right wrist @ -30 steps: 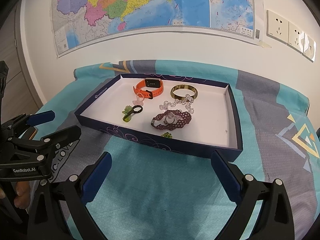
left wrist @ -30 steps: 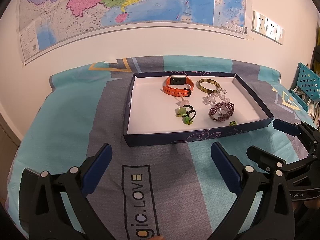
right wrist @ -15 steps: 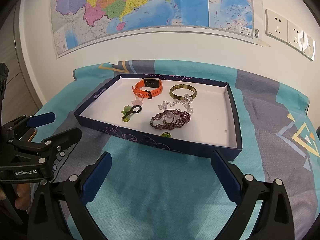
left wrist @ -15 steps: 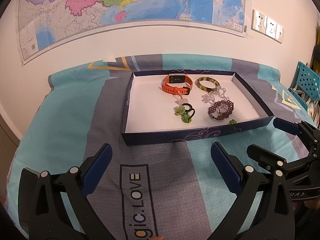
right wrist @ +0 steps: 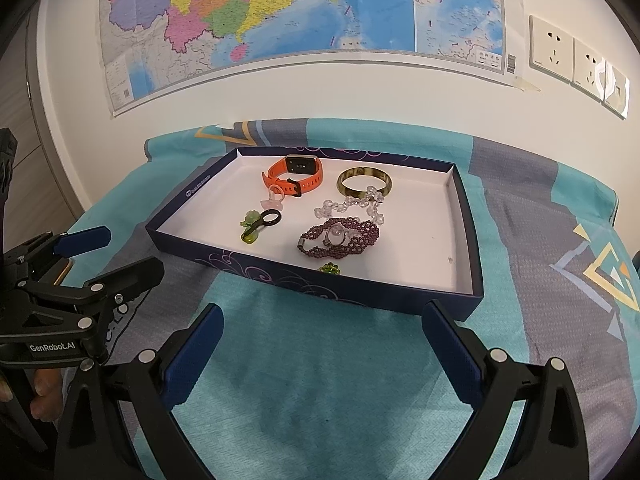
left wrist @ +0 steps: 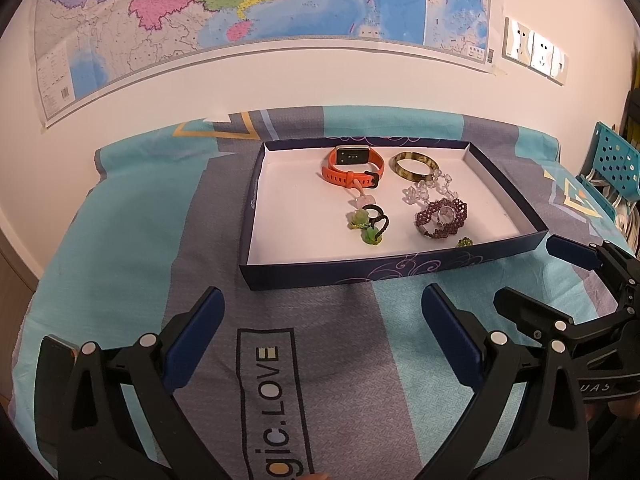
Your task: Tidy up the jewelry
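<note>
A dark blue tray (left wrist: 360, 273) (right wrist: 280, 276) with a white floor lies on the cloth-covered table. In it lie an orange watch band (left wrist: 352, 166) (right wrist: 298, 176), a brown-gold bangle (left wrist: 414, 165) (right wrist: 363, 184), a clear bead bracelet (left wrist: 428, 190) (right wrist: 350, 206), a purple beaded bracelet (left wrist: 440, 218) (right wrist: 340, 240), black hair ties with green charms (left wrist: 370, 224) (right wrist: 258, 224) and a small green charm (left wrist: 464, 243) (right wrist: 329, 268). My left gripper (left wrist: 320, 332) is open and empty, short of the tray's near wall. My right gripper (right wrist: 320, 340) is open and empty, also short of the tray.
The table wears a teal and grey cloth (left wrist: 132, 216) printed with "LOVE". A wall map (left wrist: 240, 8) and sockets (right wrist: 576, 60) are behind. A blue perforated chair (left wrist: 612, 168) stands at the right. Each gripper shows in the other's view, the right one (left wrist: 580, 280) and the left one (right wrist: 80, 264).
Both grippers have drawn back slightly from the tray; it looks a little smaller and farther. Both stay open and empty.
</note>
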{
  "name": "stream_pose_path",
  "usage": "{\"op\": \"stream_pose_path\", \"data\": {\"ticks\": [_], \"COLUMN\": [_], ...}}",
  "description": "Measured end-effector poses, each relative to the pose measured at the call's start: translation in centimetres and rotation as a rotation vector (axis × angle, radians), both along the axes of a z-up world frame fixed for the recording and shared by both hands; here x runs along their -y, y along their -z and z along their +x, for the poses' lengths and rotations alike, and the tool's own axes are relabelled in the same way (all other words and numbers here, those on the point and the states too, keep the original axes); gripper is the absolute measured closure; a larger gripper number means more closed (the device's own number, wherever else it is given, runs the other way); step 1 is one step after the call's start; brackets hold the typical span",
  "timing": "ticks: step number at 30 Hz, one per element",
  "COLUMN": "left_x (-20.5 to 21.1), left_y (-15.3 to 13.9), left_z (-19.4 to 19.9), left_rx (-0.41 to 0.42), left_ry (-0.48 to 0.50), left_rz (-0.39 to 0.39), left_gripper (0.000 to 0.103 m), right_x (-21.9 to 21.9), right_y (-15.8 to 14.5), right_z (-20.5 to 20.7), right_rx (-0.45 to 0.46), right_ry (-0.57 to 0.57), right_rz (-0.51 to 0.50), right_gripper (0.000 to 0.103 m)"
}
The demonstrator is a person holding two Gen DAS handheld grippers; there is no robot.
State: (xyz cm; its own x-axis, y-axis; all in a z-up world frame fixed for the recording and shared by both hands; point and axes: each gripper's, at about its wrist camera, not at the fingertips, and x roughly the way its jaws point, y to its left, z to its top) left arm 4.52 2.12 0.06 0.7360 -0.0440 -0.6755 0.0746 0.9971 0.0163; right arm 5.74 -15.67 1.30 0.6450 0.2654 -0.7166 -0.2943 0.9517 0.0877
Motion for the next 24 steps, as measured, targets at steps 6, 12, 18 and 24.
{"op": "stream_pose_path", "data": {"ticks": [6,12,18,24], "left_x": [0.17,0.18,0.2,0.17], "left_y": [0.2,0.29,0.3,0.3], "left_z": [0.02,0.03,0.07,0.03], "left_rx": [-0.001,-0.003,-0.004,-0.005], "left_ry": [0.003,0.003,0.004,0.004], "left_rz": [-0.001,-0.005,-0.005,-0.005], "left_gripper": [0.006,0.006,0.006,0.006], "right_x": [0.04,0.08,0.04,0.03], "right_y": [0.04,0.08,0.09,0.1], "right_z": [0.04,0.1,0.1,0.15], "right_rx": [0.001,0.0,0.001,0.001], "right_ry": [0.001,0.002,0.002,0.001], "right_rz": [0.001,0.001,-0.002,0.0], "right_gripper": [0.007,0.007,0.007,0.007]}}
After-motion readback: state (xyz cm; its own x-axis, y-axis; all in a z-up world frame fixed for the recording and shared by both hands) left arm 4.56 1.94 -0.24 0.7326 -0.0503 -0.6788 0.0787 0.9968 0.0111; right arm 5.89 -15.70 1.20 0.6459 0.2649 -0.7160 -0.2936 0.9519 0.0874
